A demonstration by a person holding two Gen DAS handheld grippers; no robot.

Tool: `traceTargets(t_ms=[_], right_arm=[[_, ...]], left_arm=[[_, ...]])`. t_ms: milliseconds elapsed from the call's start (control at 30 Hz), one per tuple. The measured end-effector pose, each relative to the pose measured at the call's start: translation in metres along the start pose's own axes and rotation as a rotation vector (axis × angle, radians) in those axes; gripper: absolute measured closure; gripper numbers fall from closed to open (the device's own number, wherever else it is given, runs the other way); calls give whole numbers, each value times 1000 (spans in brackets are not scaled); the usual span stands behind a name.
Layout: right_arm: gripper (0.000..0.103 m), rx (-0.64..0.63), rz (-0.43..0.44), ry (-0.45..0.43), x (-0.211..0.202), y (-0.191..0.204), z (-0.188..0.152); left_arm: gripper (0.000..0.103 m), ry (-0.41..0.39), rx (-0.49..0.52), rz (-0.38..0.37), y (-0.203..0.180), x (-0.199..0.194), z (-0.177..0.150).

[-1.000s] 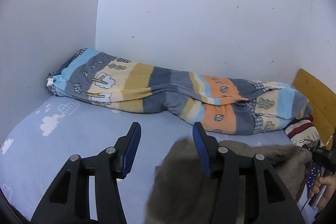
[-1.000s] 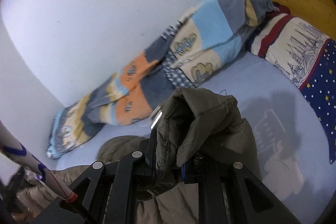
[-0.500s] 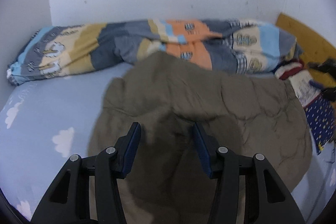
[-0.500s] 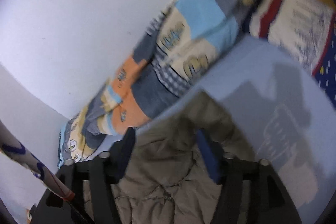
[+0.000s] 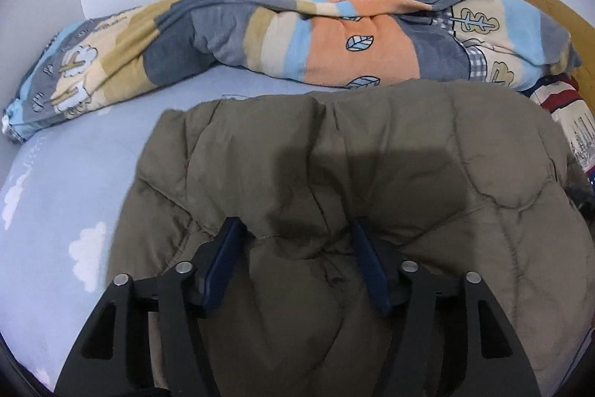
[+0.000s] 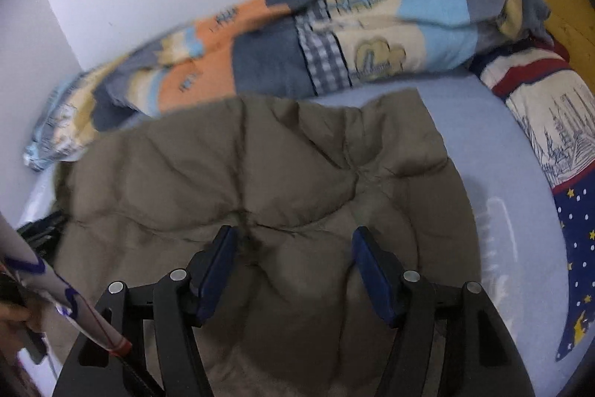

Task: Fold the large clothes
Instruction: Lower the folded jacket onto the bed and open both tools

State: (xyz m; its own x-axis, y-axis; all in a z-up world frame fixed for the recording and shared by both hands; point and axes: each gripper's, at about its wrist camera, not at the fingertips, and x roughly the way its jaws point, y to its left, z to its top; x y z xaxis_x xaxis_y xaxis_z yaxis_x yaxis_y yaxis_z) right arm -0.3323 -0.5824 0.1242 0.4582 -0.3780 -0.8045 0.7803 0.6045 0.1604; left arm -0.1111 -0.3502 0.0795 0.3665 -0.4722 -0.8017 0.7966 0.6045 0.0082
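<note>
1. My left gripper (image 5: 295, 233) stands with its jaws apart, having just widened; the olive quilted jacket (image 5: 372, 173) bulges between the blue pads but is not pinched.
2. My right gripper (image 6: 292, 237) has also just let go, pads wide apart over the jacket (image 6: 260, 173).
3. The jacket lies spread on the light-blue sheet (image 5: 67, 196), directly under and ahead of both grippers.
4. Beyond it, a striped blanket (image 5: 297, 36) runs along the wall.
</note>
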Motion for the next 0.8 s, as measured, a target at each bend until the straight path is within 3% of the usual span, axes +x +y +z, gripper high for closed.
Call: traceTargets(t_ms=[67,200,300,367,433,500,633,800], right_arm=[[33,6,-1,53,22,-5,-4],[31,21,13,74,43,-12,-4],[30,71,48,94,52,-22,-3],[30,49,16,102,48,-18,-2],[31,43,-9,97,32,-12,-3],[32,73,40,45,-2,-11,-9],[31,96,74,-25,-68,-6,-36],[31,144,107,-14,-121,3,-108]], left_arm=[[38,1,-15,-8,1,11,1],[35,-12,-19,14,-2,26,0],[35,0,13,86,-11,27,2],[36,-9,26,122,-15,12,-1],[37,-31,-22,42,-7,-13,-7],[37,-73,-49,-38,0,-45,-18],[37,-124,-24,-63,7,-108,-54],[37,-107,-7,-23,20,-155,-107]])
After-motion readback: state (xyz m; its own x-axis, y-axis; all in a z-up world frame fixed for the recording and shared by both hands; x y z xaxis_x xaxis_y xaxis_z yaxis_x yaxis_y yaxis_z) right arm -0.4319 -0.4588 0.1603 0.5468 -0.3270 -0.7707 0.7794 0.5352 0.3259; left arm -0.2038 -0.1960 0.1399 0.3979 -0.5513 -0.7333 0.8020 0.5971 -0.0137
